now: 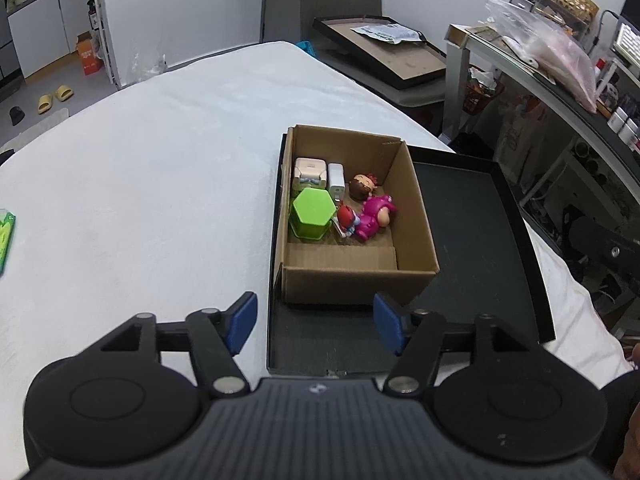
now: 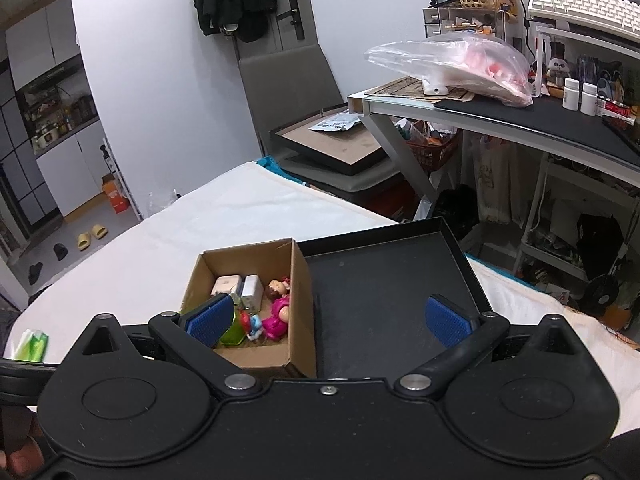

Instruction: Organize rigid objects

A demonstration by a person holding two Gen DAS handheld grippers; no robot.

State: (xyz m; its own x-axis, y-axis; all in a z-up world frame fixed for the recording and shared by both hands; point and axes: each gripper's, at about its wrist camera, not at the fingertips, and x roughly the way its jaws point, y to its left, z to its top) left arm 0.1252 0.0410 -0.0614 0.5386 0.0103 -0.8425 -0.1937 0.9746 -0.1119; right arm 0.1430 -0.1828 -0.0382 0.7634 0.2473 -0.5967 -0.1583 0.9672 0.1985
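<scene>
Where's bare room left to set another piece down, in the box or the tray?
In the cardboard box, only the near strip of floor is bare; the green hexagonal container, chargers and figurines crowd its far end. The black tray is bare right of the box.

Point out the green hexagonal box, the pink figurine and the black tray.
green hexagonal box (image 1: 313, 209), left wrist view, its top face
pink figurine (image 1: 374, 216), left wrist view, its body
black tray (image 1: 472, 232), left wrist view, bare floor

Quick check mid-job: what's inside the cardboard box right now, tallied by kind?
Toy figures: 3 (brown-haired head, magenta figure, red-and-blue figure)
White chargers/adapters: 2 (cream one, white one)
Green hexagonal container: 1
Total: 6
</scene>
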